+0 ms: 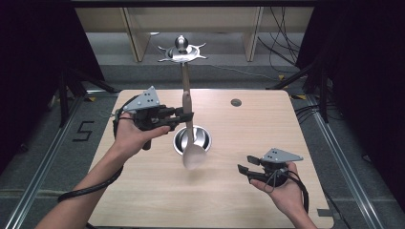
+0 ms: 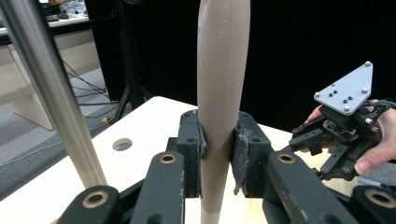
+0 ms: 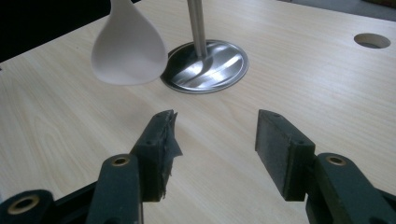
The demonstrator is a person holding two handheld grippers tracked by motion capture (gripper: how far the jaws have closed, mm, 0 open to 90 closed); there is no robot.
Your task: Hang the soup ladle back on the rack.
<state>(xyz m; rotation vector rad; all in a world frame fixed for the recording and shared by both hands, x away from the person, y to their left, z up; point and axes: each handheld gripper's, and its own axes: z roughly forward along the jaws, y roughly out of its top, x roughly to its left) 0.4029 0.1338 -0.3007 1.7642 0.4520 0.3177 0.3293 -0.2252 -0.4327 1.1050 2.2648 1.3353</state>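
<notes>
Left gripper [image 1: 184, 117], jaws clenched on the spoon [image 1: 192, 143] handle, holds it upright, bowl down, at 6 o'clock of the stand [image 1: 191, 140] base. Right gripper [image 1: 244, 171], jaws released and empty, waits over the table [image 1: 239, 200] at 4 o'clock. Judged step: carrying the spoon; next, a steady handover or set-down.

The right gripper [image 3: 215, 144] is hovering over the wooden table [image 3: 303, 84] with its jaws standing wide apart and nothing between them. Ahead of its left jaw a white spoon bowl [image 3: 128, 46] is hanging, just beside a round metal base [image 3: 219, 65] carrying an upright rod [image 3: 198, 25].
</notes>
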